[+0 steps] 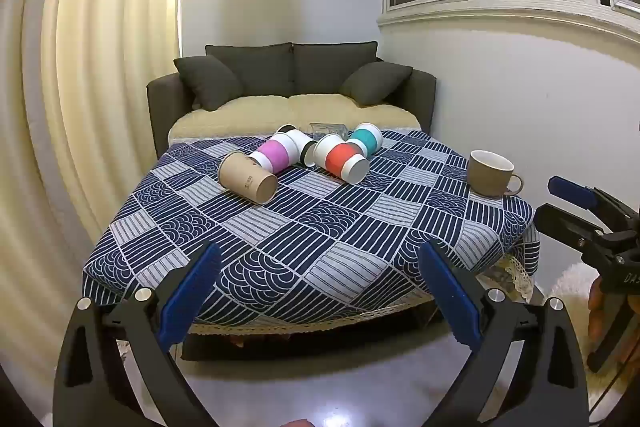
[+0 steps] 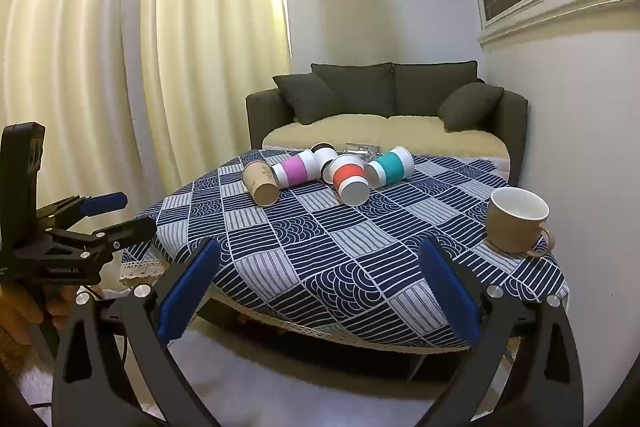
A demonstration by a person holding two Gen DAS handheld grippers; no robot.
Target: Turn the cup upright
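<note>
Several paper cups lie on their sides at the far end of the table: a brown one (image 1: 247, 183) (image 2: 260, 182), a pink-banded one (image 1: 273, 155) (image 2: 295, 169), a black-and-white one (image 1: 298, 139) (image 2: 323, 154), a red-banded one (image 1: 342, 163) (image 2: 350, 179) and a teal-banded one (image 1: 365, 139) (image 2: 390, 165). A tan mug (image 1: 490, 173) (image 2: 518, 221) stands upright at the table's right edge. My left gripper (image 1: 318, 291) and my right gripper (image 2: 318, 289) are both open and empty, before the table's near edge.
The table has a blue and white patterned cloth (image 1: 320, 227) (image 2: 340, 247). A dark sofa (image 1: 292, 87) (image 2: 392, 99) stands behind it. A curtain (image 1: 100, 67) hangs on the left and a wall (image 1: 520, 87) is close on the right. A small clear glass dish (image 1: 328, 128) sits behind the cups.
</note>
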